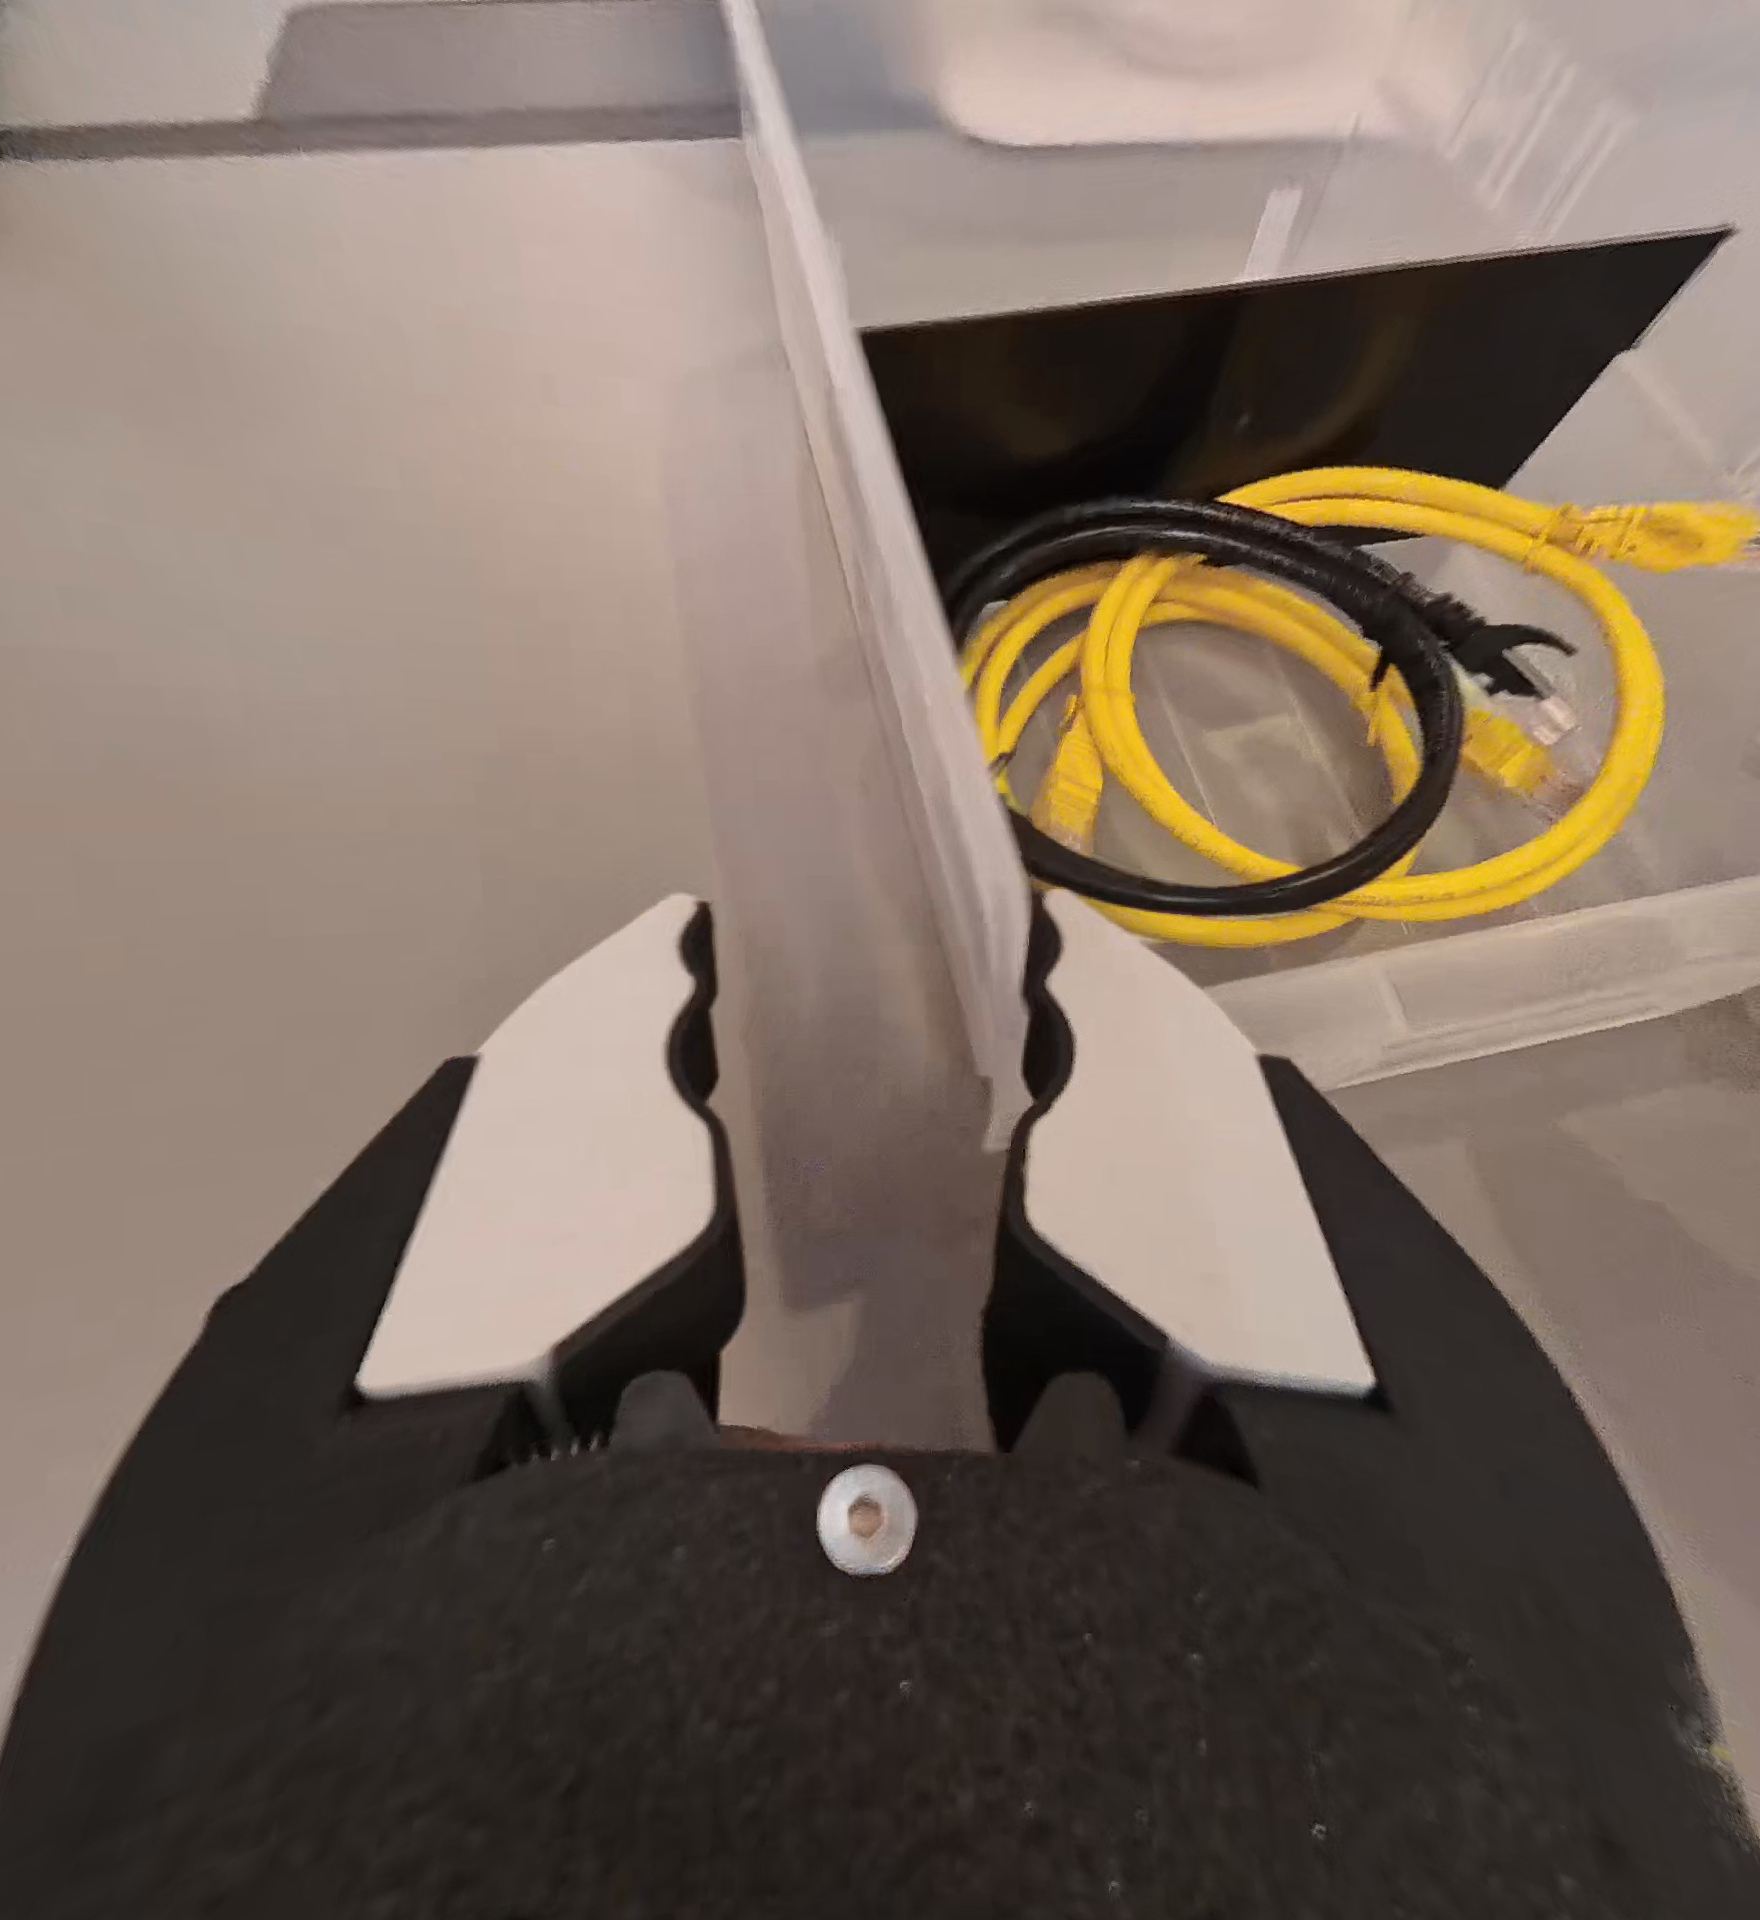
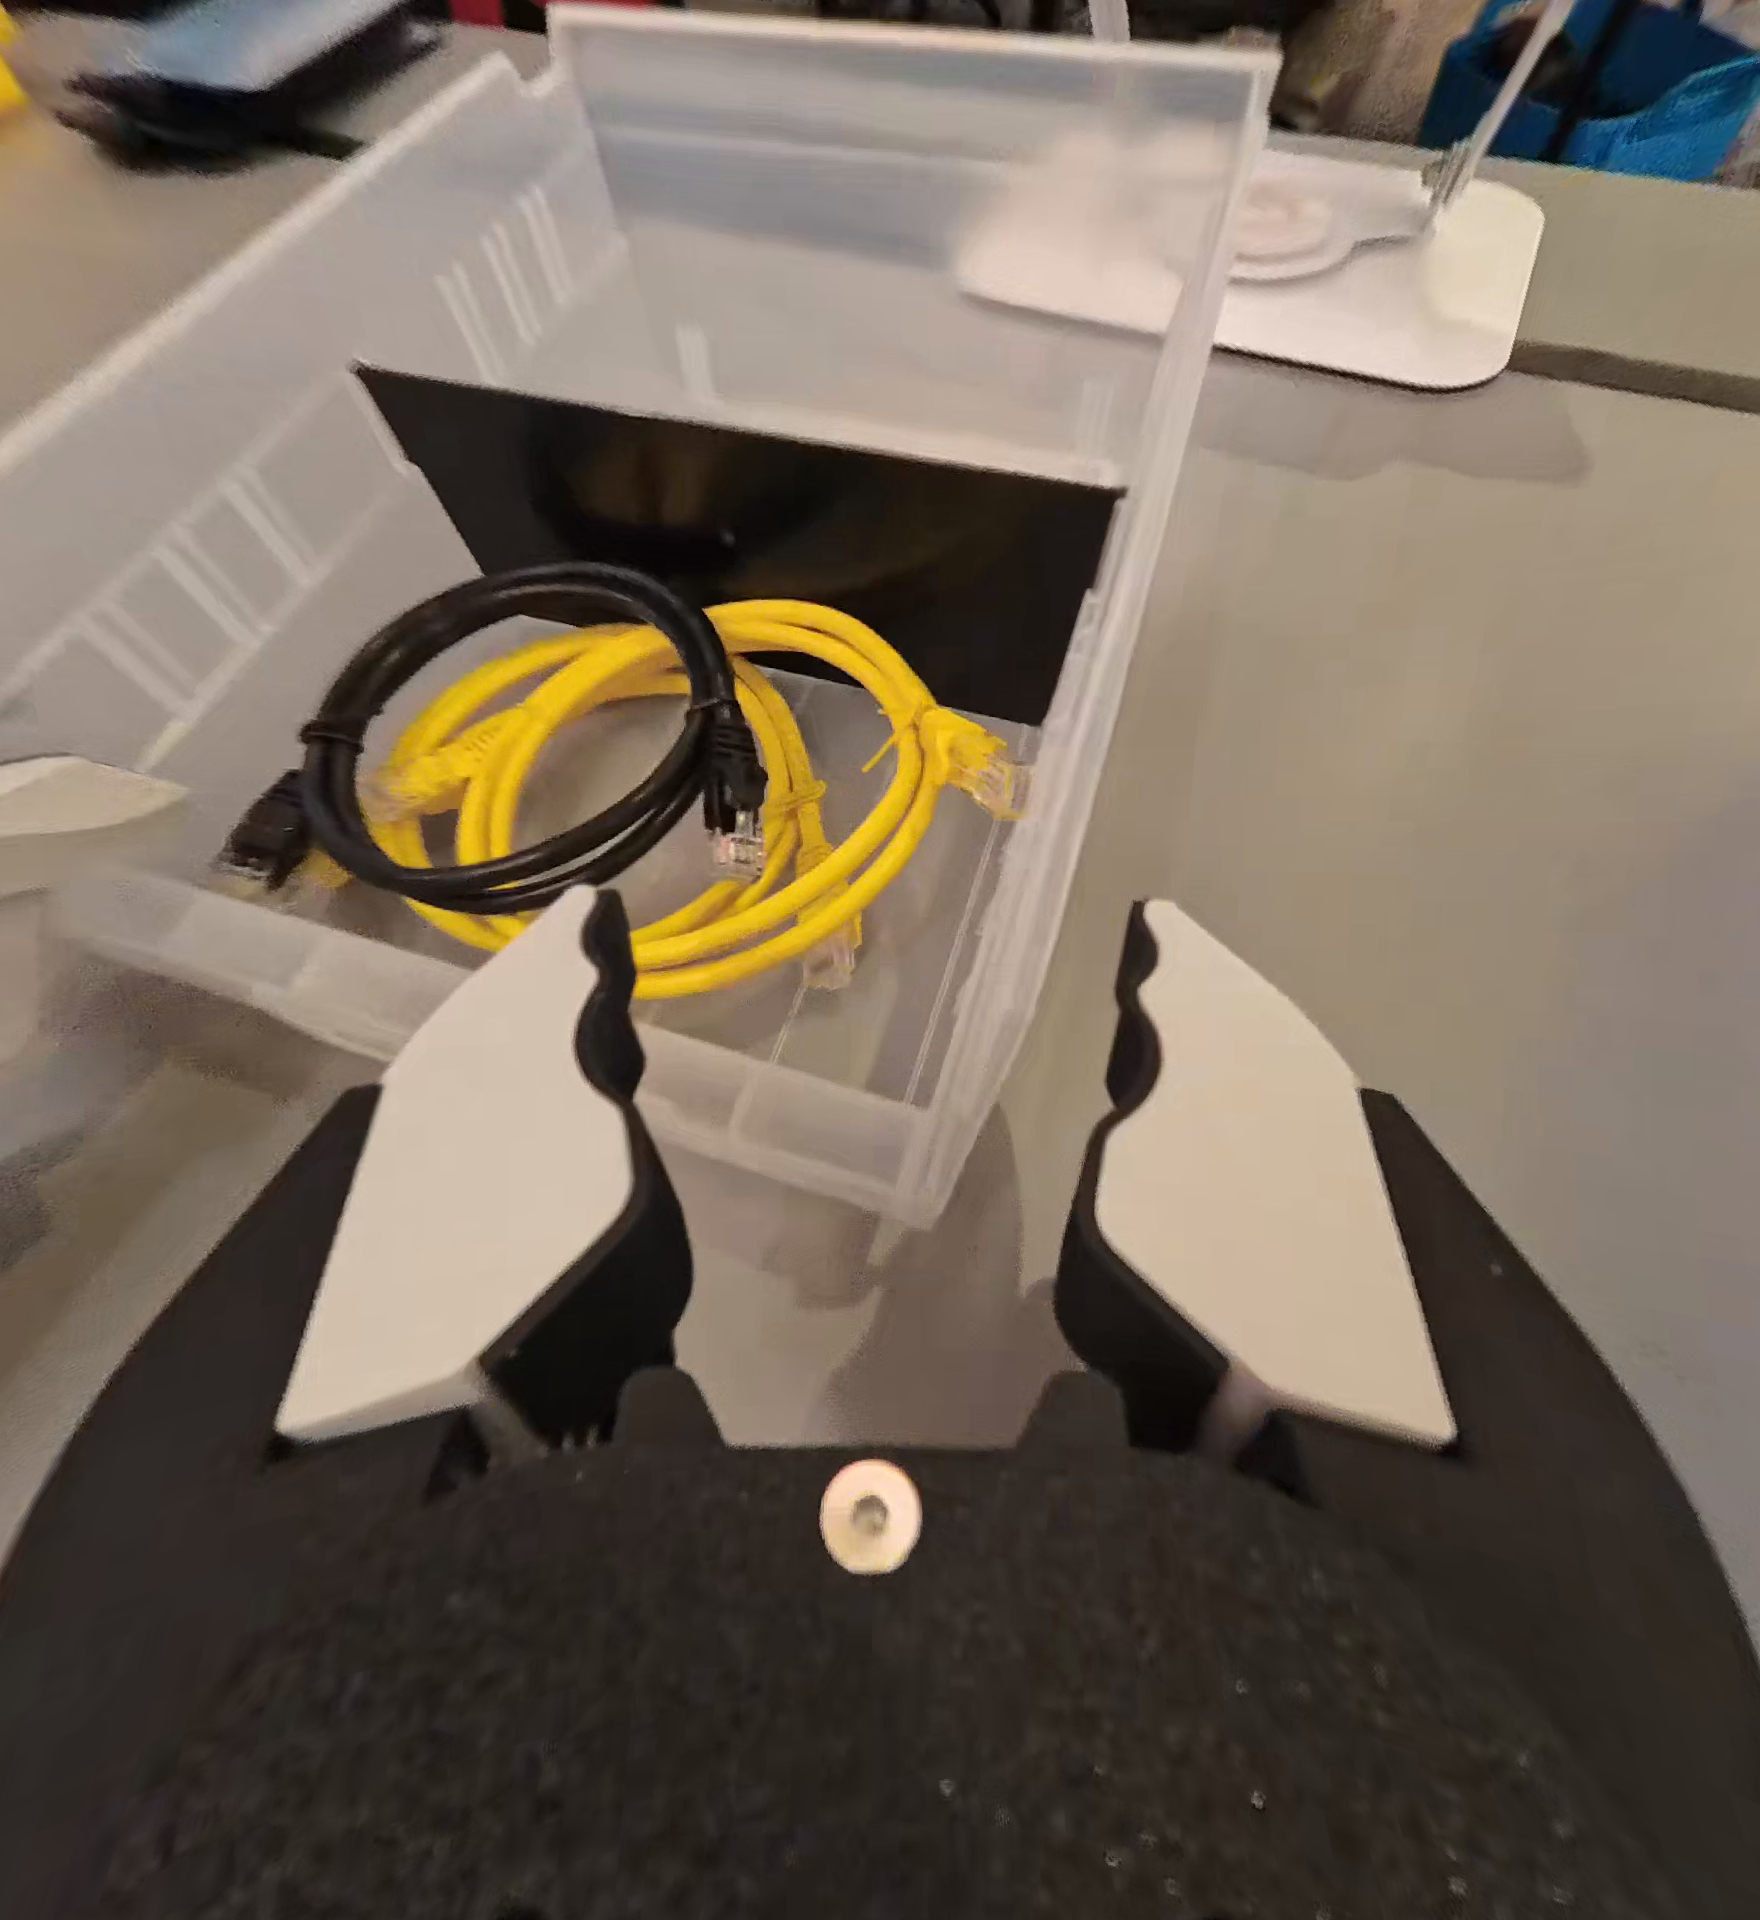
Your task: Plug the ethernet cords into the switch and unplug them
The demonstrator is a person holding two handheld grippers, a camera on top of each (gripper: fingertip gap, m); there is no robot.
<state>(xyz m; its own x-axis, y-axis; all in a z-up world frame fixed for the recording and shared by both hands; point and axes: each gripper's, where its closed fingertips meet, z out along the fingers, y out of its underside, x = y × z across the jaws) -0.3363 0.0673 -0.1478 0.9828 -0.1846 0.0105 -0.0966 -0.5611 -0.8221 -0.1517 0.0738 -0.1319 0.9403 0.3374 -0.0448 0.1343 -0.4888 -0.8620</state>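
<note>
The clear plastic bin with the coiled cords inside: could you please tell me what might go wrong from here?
1. The yellow ethernet cords and the black ethernet cord lie interlaced, so lifting one may drag the others.
2. The left tongs straddle the clear plastic bin's wall; closing could tip the bin.
3. Ties bind the coils, which may hinder plugging.

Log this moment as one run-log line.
stage: pre-pick | left claw: open, straddling clear bin wall | right claw: open, empty, above bin corner | yellow cords, black cord: coiled in bin
</note>
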